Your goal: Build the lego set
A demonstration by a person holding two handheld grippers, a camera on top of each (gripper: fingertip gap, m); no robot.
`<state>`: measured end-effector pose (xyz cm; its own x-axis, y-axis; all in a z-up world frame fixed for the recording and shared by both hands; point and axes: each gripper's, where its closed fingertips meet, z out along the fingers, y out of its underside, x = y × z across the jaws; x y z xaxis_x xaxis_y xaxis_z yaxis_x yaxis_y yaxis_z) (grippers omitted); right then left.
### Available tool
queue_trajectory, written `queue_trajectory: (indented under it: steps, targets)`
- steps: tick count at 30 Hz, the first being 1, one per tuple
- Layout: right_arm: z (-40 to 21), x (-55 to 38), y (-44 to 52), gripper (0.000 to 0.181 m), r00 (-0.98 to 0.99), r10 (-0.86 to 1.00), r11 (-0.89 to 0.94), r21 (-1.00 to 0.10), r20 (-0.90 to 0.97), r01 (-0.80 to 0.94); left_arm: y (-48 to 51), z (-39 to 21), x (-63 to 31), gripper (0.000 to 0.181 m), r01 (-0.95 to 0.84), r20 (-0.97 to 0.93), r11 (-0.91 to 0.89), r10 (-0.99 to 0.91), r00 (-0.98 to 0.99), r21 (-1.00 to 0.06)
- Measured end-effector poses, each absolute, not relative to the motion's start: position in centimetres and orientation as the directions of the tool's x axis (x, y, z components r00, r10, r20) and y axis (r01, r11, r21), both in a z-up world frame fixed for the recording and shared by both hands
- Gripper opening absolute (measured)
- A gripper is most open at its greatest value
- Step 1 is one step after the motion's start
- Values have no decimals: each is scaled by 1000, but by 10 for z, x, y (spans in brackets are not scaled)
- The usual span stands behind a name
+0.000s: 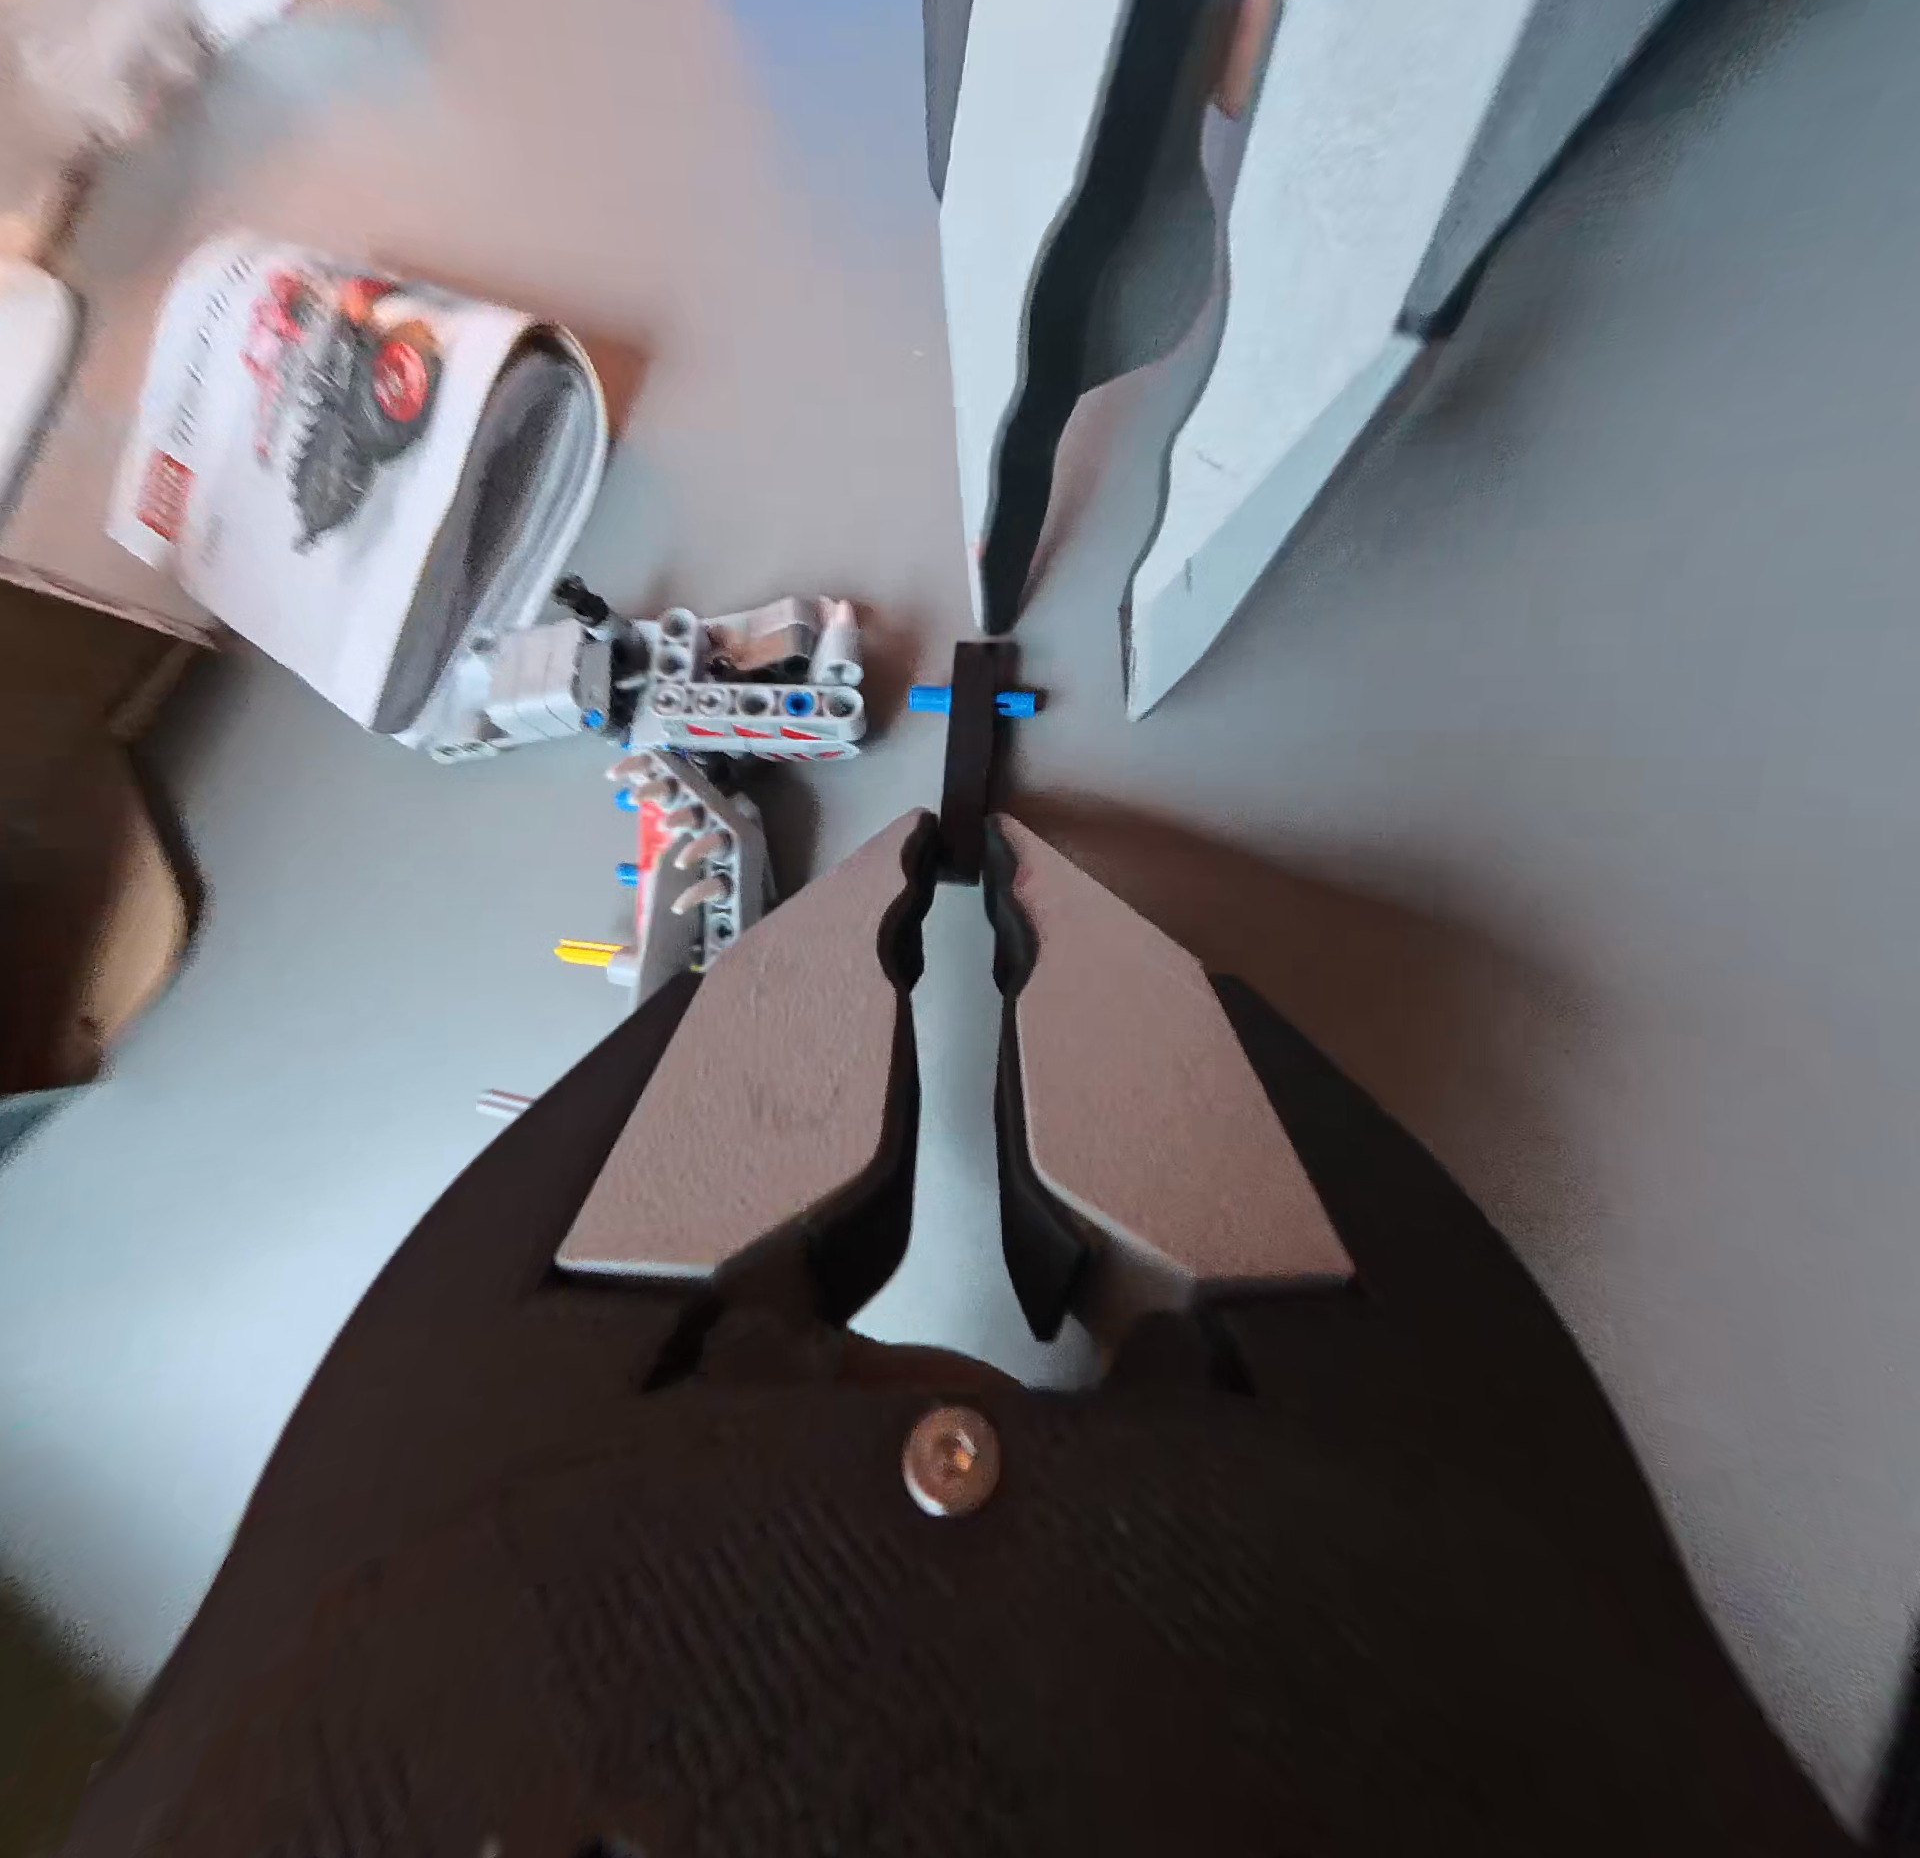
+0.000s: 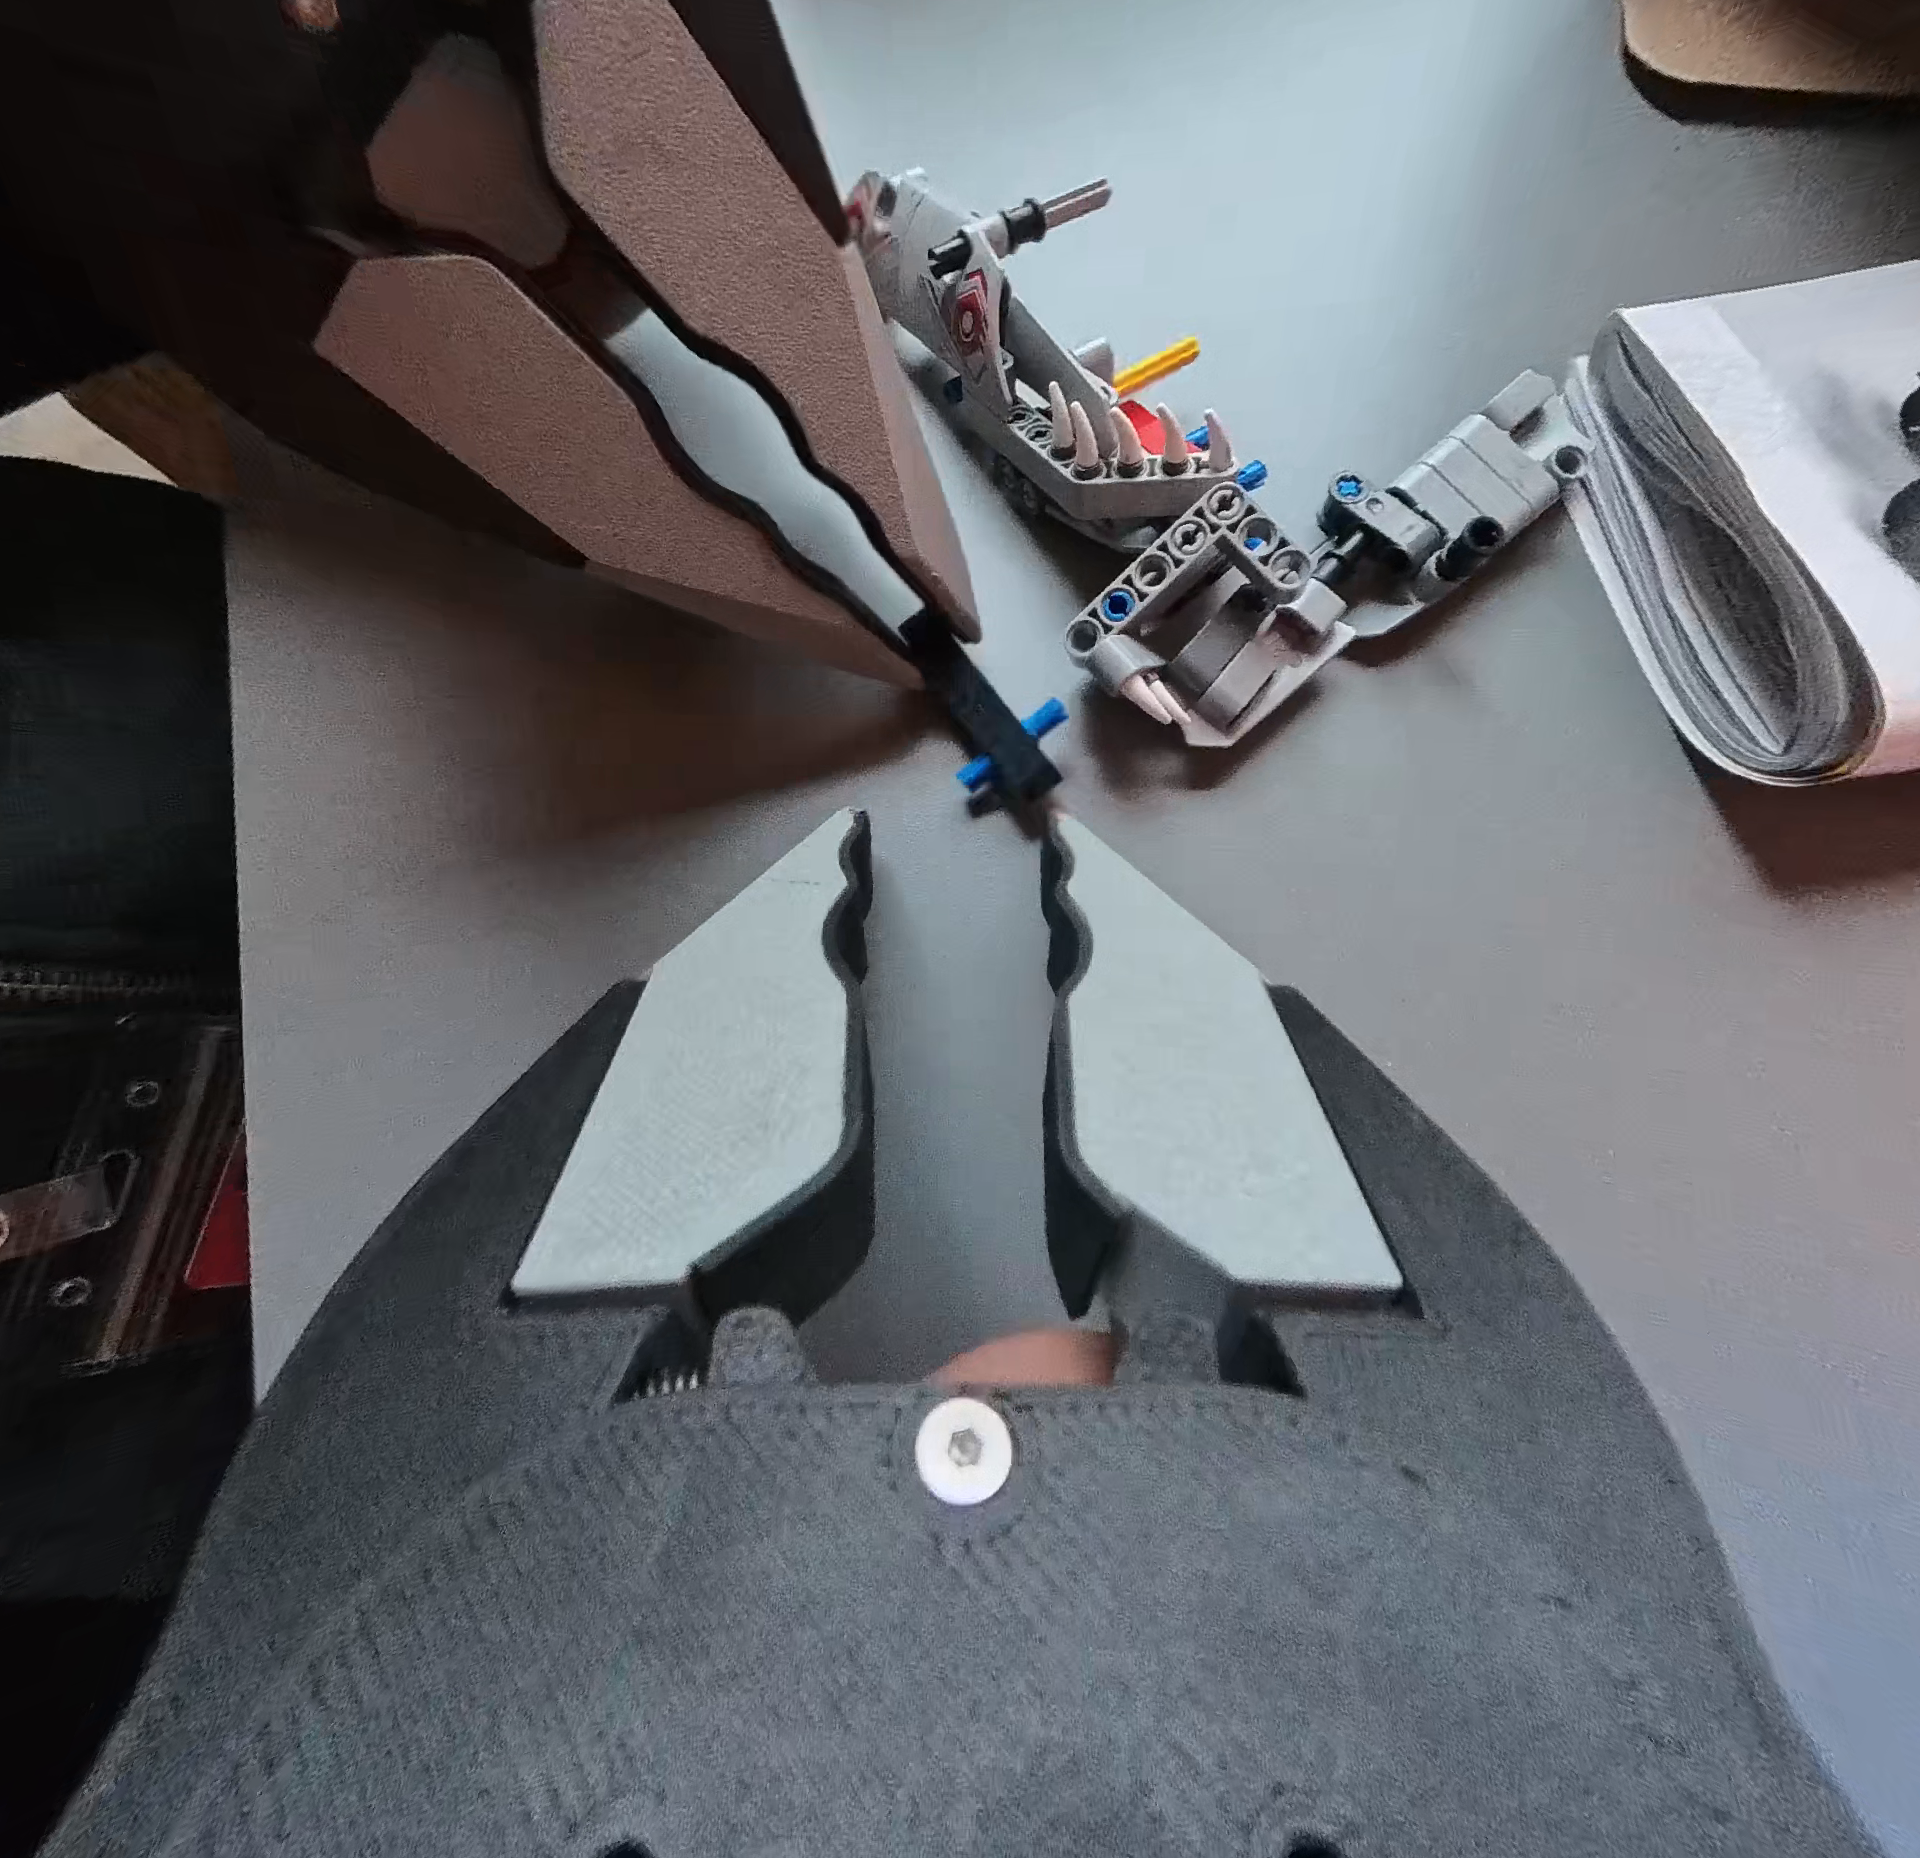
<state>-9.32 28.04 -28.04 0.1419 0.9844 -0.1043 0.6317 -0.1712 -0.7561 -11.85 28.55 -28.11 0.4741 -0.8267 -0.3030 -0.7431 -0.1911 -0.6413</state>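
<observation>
My left gripper [image 1: 958, 844] is shut on a black lego beam [image 1: 975, 759] with a blue pin [image 1: 925, 700] through its far end. It holds the beam above the grey table. In the right wrist view the same gripper [image 2: 935, 632] comes in from the upper left with the beam [image 2: 987, 712] and pin [image 2: 1042, 717]. My right gripper [image 2: 956, 832] is open, its right fingertip just short of the beam's end; it also shows from the top in the left wrist view [image 1: 1060, 665]. Two grey part-built assemblies lie on the table, one with teeth [image 2: 1091, 437], one with a frame [image 2: 1205, 593].
A folded instruction booklet [image 2: 1766, 530] lies to the right of the assemblies, also seen in the left wrist view [image 1: 343, 478]. A brown cardboard box [image 1: 73, 842] stands at the left edge. A tan object [image 2: 1777, 21] sits at the far right corner. Dark gear [image 2: 114, 977] lies at the left. My left and right fingertips are right by each other.
</observation>
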Motion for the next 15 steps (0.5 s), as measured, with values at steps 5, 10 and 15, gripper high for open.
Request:
queue_trajectory:
  steps: [5, 10, 15]
  targets:
    - [-259, -93, 289, 24, 158, 972, -230, -833, -173, 503, 292, -255, -123, 6, -807, -695, 222, -657, 291, -548]
    - [-241, -102, 283, 9, 98, 972, -235, -880, -214, 413, 289, -235, -118, 6, -768, -894, 510, -411, 178, -387]
    - [-238, -109, 286, 8, 83, 978, -206, -888, -189, 411, 290, -230, -121, 6, -741, -857, 485, -458, 237, -465]
